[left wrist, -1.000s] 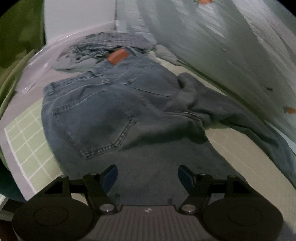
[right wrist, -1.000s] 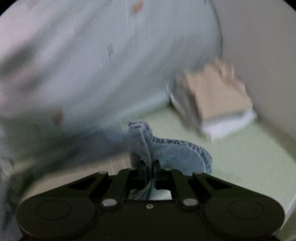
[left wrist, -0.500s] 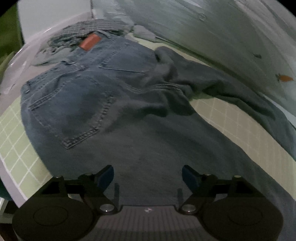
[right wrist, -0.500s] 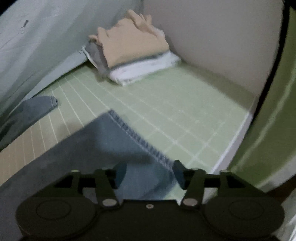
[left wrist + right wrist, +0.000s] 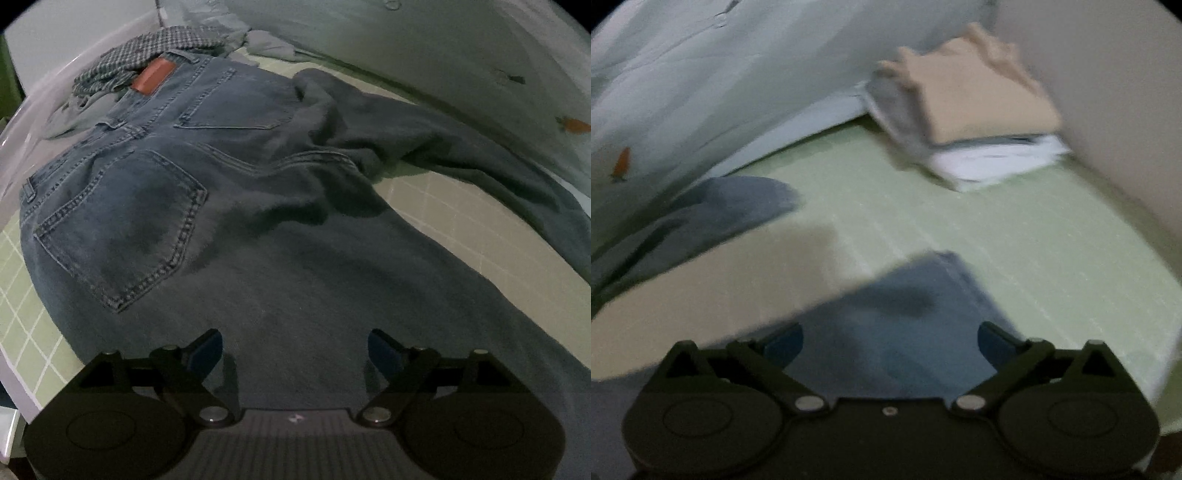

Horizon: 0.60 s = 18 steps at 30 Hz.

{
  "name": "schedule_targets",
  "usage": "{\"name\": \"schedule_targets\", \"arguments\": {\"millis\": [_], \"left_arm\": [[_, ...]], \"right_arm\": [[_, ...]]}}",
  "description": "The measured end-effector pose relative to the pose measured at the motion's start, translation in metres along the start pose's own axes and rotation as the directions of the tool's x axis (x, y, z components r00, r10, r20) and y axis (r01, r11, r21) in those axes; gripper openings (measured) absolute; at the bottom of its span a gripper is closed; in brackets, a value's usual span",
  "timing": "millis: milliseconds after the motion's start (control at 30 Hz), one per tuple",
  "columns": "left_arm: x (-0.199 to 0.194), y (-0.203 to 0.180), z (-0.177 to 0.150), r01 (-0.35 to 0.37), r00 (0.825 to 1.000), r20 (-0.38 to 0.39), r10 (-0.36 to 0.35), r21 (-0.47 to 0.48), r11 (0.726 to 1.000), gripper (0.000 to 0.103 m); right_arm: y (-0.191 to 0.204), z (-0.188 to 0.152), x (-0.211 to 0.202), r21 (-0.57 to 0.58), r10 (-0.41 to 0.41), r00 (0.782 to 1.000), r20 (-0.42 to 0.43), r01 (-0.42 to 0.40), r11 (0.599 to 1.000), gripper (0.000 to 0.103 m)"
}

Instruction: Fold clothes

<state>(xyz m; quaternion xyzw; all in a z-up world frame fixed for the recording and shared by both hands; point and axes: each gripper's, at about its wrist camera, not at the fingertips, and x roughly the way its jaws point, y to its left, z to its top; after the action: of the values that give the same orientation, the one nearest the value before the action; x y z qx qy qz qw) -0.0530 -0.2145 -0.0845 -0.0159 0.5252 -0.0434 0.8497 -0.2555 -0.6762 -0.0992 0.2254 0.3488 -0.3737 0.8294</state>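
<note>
Blue jeans (image 5: 229, 177) lie back side up on the green checked mat (image 5: 22, 332), with a brown leather patch (image 5: 153, 76) at the waistband and one leg bunched toward the wall. My left gripper (image 5: 295, 352) is open and empty, low over the near leg. In the right wrist view, the hem end of a jeans leg (image 5: 905, 306) lies flat on the mat (image 5: 1034, 240) and the other leg's end (image 5: 738, 201) lies at the left. My right gripper (image 5: 890, 341) is open and empty just above the near hem.
A checked shirt and other loose clothes (image 5: 147, 48) lie beyond the waistband. A stack of folded clothes, beige on top of white (image 5: 979, 122), sits at the far corner by the wall. A pale sheet with small orange prints (image 5: 683, 92) hangs along the back.
My right gripper let go of the jeans hem, opened wider and now sits over the leg lying flat. My left gripper moved closer and lower over the jeans, still open.
</note>
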Motion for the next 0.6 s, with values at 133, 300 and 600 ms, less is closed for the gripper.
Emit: {"name": "schedule_targets", "arguments": {"millis": [133,300,600], "left_arm": [[0.014,-0.005,0.02,-0.015,1.0,-0.006,0.015,-0.004,1.0,0.087],[0.035,-0.017,0.042,-0.036,0.999,-0.024,0.036,-0.008,0.999,0.091],[0.06,-0.027,0.052,-0.087,0.995,-0.047,0.086,-0.002,0.996,0.103]], "right_arm": [[0.026,0.028,0.038,0.021,0.071,0.997,-0.023,-0.071,0.997,0.102],[0.058,0.074,0.101,0.044,0.093,0.995,-0.029,-0.091,0.995,0.098],[0.098,0.131,0.2,-0.009,0.114,0.988,-0.105,-0.115,0.993,0.077]]}}
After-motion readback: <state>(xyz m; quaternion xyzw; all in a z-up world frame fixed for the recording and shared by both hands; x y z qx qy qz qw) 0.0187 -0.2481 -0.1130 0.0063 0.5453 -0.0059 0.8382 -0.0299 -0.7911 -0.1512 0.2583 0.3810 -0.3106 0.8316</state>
